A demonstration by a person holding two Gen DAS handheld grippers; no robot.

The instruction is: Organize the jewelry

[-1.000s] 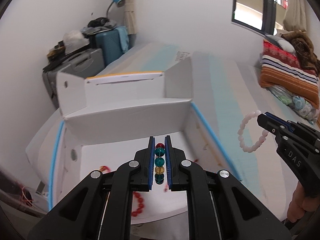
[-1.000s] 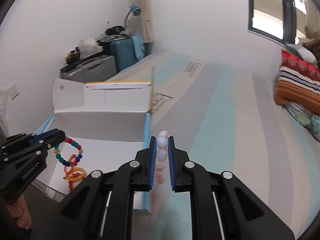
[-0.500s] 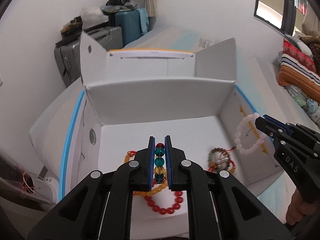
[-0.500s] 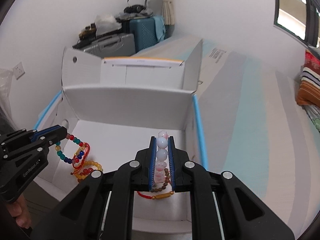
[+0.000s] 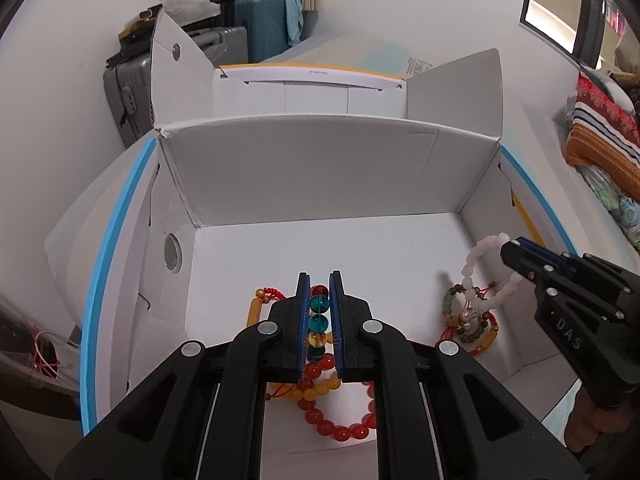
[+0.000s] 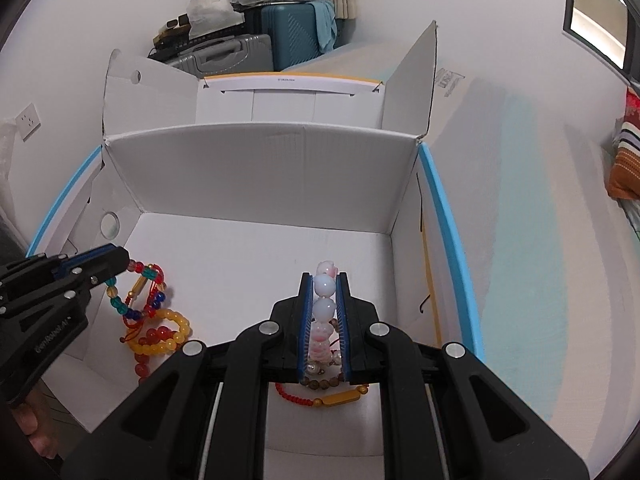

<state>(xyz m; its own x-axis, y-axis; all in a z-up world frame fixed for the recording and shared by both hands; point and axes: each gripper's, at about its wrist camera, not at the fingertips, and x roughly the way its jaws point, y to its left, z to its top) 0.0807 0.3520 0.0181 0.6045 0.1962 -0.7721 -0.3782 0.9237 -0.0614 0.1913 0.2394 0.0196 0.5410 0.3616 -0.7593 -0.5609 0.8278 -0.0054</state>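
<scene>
My left gripper (image 5: 319, 280) is shut on a multicoloured bead bracelet (image 5: 319, 322) of teal, red and amber beads, held above the floor of an open white cardboard box (image 5: 320, 168). The same bracelet (image 6: 120, 304) dangles from that gripper at the left of the right wrist view. My right gripper (image 6: 324, 278) is shut on a pale pink bead bracelet (image 6: 323, 308), which hangs as a loop (image 5: 476, 268) low over the box's right side. Under the left gripper lie a red bead bracelet (image 5: 340, 428) and a yellow bead bracelet (image 6: 168, 336). A brown bead bracelet (image 5: 472, 324) with red cord lies beneath the pink one.
The box stands on a striped bed (image 6: 520, 200), its flaps (image 5: 460, 92) raised at the back and sides. Suitcases (image 5: 256, 20) with clutter stand against the far wall. Folded blankets (image 5: 600, 136) lie at the right. A window (image 5: 560, 8) is at upper right.
Both grippers have come forward and down into the box, each keeping its bracelet. The box floor and the bracelets lying on it have come into full view.
</scene>
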